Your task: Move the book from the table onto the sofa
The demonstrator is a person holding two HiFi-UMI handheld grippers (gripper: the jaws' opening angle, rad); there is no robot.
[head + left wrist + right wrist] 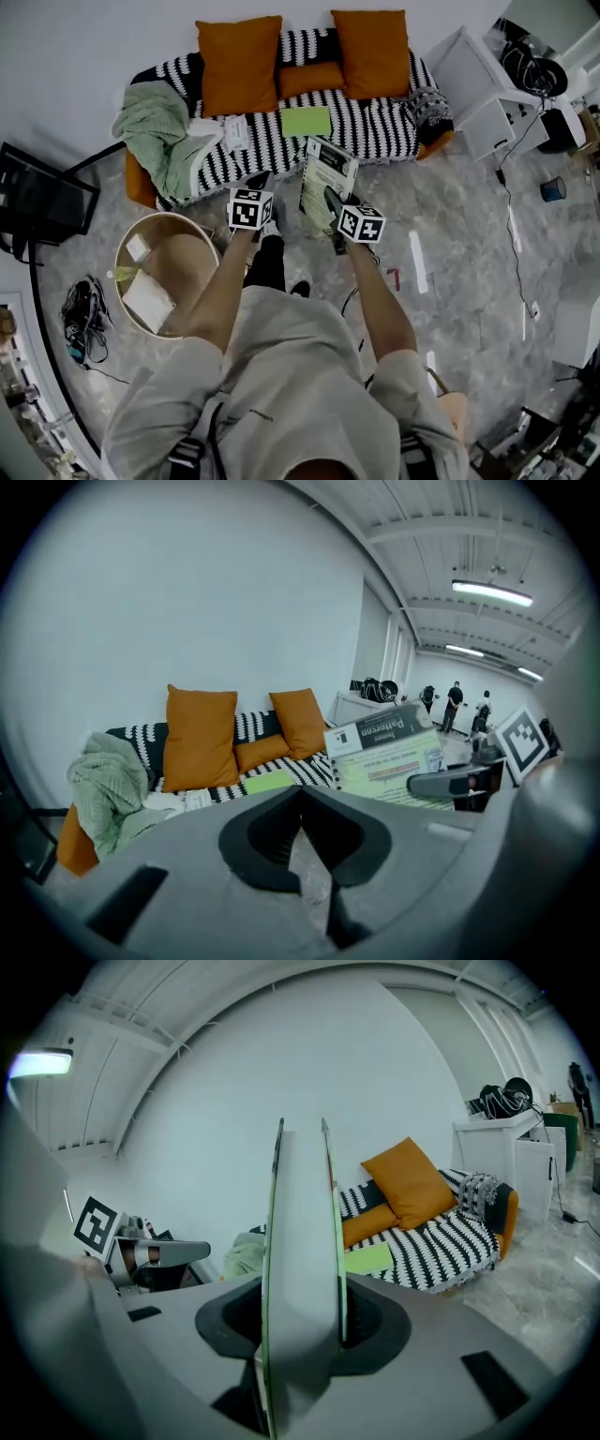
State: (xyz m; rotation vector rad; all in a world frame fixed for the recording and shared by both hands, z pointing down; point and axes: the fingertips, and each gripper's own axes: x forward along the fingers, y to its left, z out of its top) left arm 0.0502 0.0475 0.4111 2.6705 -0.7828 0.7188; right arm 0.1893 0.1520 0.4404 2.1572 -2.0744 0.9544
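Note:
The book (pixel 328 176), green and white with a dark title band, hangs upright in the air just in front of the sofa (pixel 375 131). My right gripper (pixel 330 200) is shut on its lower edge. In the right gripper view the book (pixel 302 1241) stands edge-on between the jaws. The left gripper view shows its cover (pixel 386 752) at the right. My left gripper (pixel 261 180) is level with the right one, to the left of the book and apart from it. Its jaws (pixel 302 795) meet with nothing between them.
The striped sofa bears two large orange cushions (pixel 239 64) (pixel 372 52), a flat green thing (pixel 306 121), white papers (pixel 230 131) and a green blanket (pixel 159 141). A round wooden table (pixel 192 253) stands at my left. A white cabinet (pixel 478 84) is right of the sofa.

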